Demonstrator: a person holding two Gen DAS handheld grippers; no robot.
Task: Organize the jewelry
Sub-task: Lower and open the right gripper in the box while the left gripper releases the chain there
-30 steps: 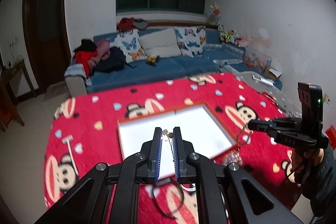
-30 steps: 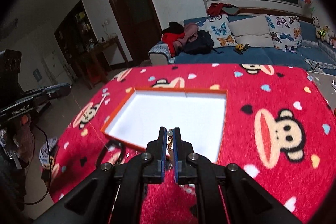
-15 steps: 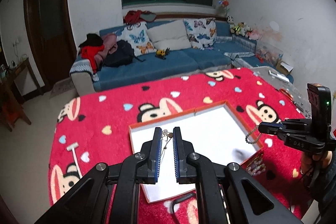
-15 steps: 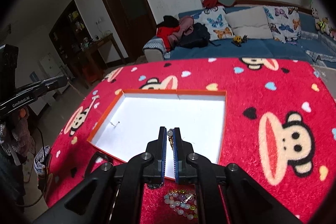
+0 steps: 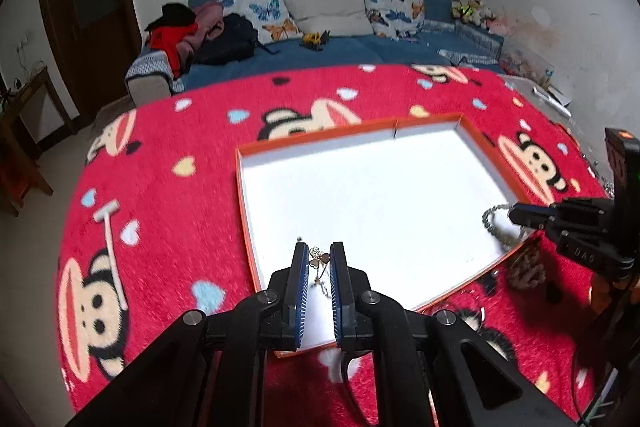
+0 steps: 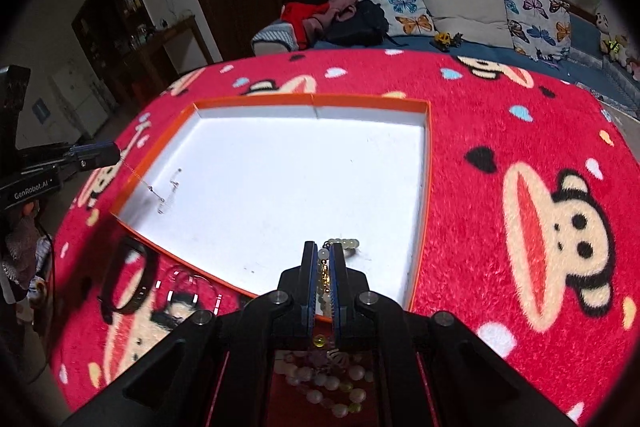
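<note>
An orange-edged tray with a white floor (image 5: 360, 195) lies on the red cartoon-print cloth; it also shows in the right wrist view (image 6: 288, 179). My left gripper (image 5: 319, 259) is shut on a thin necklace with a small pendant (image 5: 318, 258), over the tray's near left part; the chain hangs to the tray floor (image 6: 160, 193). My right gripper (image 6: 324, 259) is shut on a pale bead bracelet (image 6: 344, 245), over the tray's near right edge; the beads show in the left wrist view (image 5: 494, 223).
A black bangle (image 6: 128, 279), a thin ring bracelet (image 6: 192, 287) and a heap of bead strands (image 6: 324, 375) lie on the cloth by the tray's near edge. A blue sofa (image 5: 340, 47) stands behind the table.
Both grippers have moved forward and down over the tray with their jewelry. The necklace chain and the bracelet beads now reach the tray floor.
</note>
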